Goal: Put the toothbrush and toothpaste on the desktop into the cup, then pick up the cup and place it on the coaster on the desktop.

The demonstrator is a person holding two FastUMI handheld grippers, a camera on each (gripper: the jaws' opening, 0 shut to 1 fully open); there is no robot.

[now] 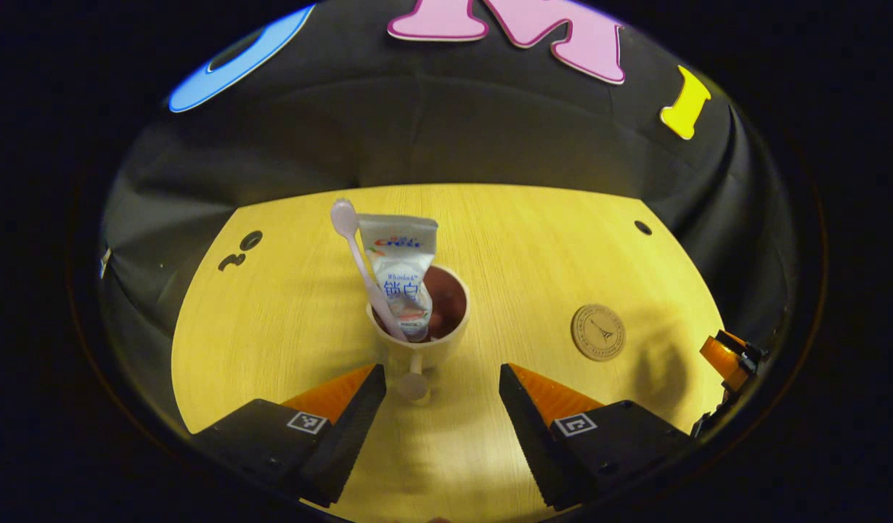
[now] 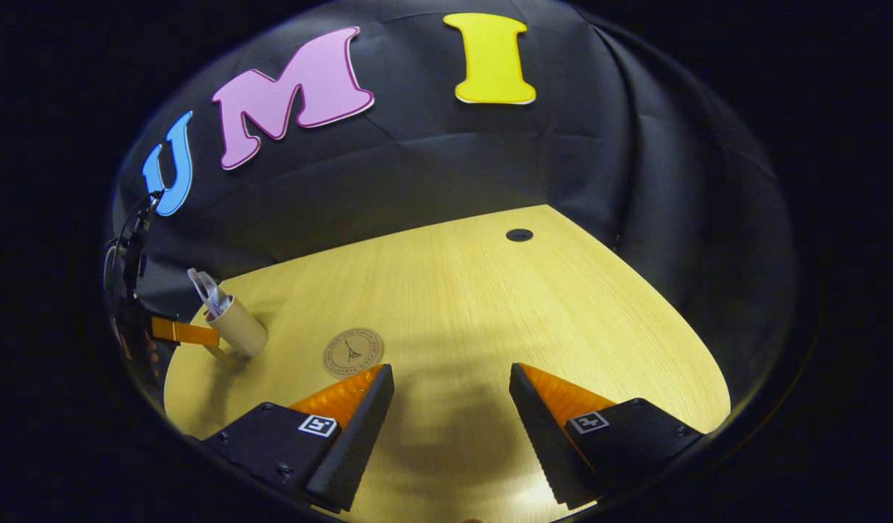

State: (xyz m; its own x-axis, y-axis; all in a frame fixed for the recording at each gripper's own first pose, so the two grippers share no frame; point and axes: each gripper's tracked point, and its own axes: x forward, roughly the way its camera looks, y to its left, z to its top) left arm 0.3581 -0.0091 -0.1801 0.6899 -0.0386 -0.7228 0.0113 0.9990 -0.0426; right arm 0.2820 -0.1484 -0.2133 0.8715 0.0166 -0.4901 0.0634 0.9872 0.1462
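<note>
Ahead of your left gripper [image 1: 441,367] you have a pale wood-grain tabletop [image 1: 548,240] with a curved far edge, and a creased black cloth wall [image 1: 417,138] rises straight behind that edge. Far ahead and to the right of that gripper, a small dark round hole [image 1: 642,227] sits in the wood near the rim. Far ahead to its left, close to the edge, you see a dark ring-shaped mark [image 1: 250,240] with a smaller dark mark [image 1: 231,261] just beside it. From your right gripper [image 2: 451,367], the same kind of hole lies well ahead, slightly right, and a soft shadow [image 2: 446,414] darkens the wood just beneath.
</note>
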